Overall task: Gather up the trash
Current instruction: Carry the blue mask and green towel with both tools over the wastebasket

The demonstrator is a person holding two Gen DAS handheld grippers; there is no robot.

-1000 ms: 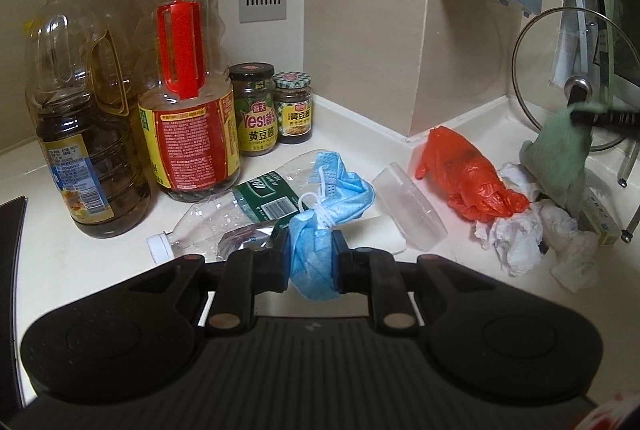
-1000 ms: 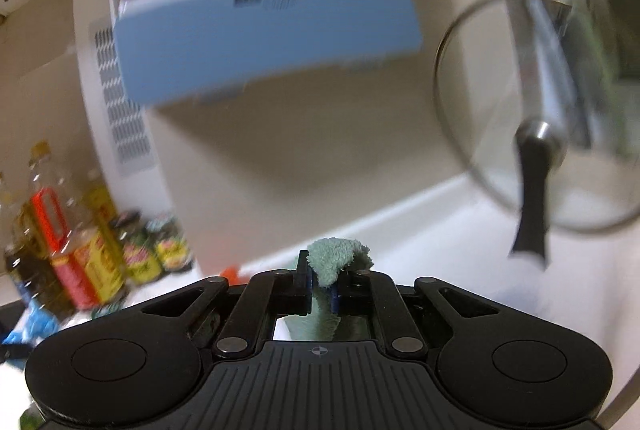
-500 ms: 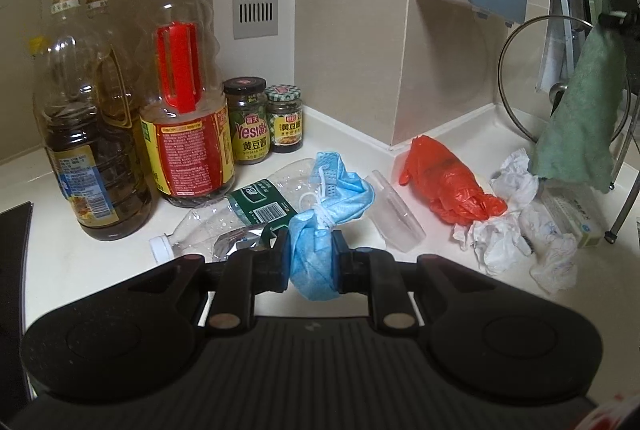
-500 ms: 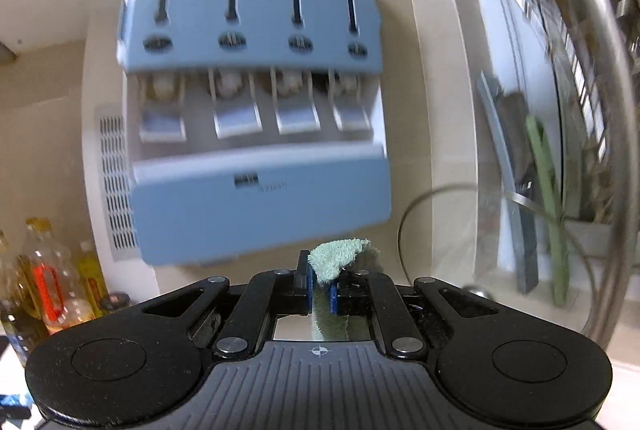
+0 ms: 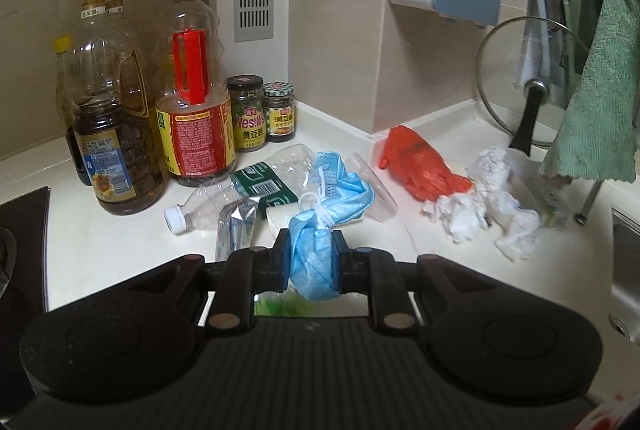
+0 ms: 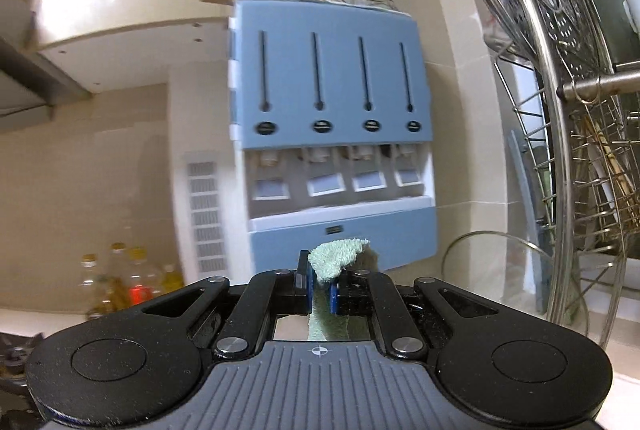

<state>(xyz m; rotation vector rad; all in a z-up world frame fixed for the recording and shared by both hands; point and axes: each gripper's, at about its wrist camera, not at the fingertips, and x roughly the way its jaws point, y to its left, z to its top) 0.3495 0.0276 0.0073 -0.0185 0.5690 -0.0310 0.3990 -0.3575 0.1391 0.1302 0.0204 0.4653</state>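
Note:
My left gripper [image 5: 310, 256] is shut on a crumpled blue face mask [image 5: 320, 214] and holds it just above the white counter [image 5: 120, 242]. Behind it lie a crushed clear bottle [image 5: 236, 190], a silver wrapper [image 5: 234, 230], a clear plastic lid [image 5: 374, 186], a red plastic bag [image 5: 420, 164] and crumpled white tissues [image 5: 480, 202]. My right gripper [image 6: 320, 288] is shut on a green cloth [image 6: 336, 254], raised high by the dish rack [image 6: 560, 70]. The cloth also hangs at the right of the left wrist view [image 5: 600, 110].
Oil bottles [image 5: 192, 102] and two jars [image 5: 248, 118] stand at the back left. A glass pot lid [image 5: 528, 82] leans on the right wall. A blue wall dispenser [image 6: 332, 134] hangs above. A hob edge [image 5: 20, 230] lies left, a sink [image 5: 624, 270] right.
My right gripper has lifted the green cloth from the counter up towards the dish rack. My left gripper has pulled back and up a little with the mask.

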